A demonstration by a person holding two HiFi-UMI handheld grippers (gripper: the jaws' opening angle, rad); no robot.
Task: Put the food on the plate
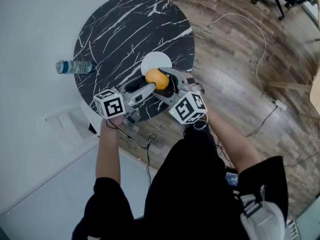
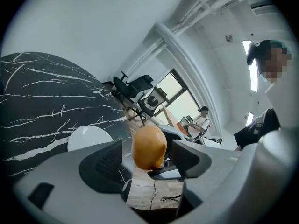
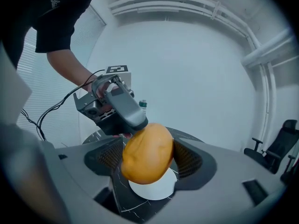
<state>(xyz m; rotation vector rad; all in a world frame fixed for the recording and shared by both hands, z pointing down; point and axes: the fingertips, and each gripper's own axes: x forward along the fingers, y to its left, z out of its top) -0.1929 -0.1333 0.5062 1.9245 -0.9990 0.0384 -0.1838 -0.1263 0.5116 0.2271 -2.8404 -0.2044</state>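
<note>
A round orange piece of food (image 1: 157, 78) hangs just above the table's near edge, close to the small white plate (image 1: 155, 61). My right gripper (image 1: 165, 80) is shut on it; in the right gripper view both pads press the food (image 3: 147, 154), with the plate (image 3: 152, 189) right below. My left gripper (image 1: 148, 85) reaches in from the left and stands open. In the left gripper view the food (image 2: 149, 147) sits between its jaws with a gap on each side. The left gripper (image 3: 119, 106) shows in the right gripper view, its tip by the food's top.
The plate lies on a round black marble table (image 1: 130, 29). A water bottle (image 1: 74, 66) lies at the table's left rim. A cable (image 1: 260, 59) runs over the wooden floor at the right. An office chair (image 2: 135, 90) and a seated person (image 2: 202, 120) are farther back.
</note>
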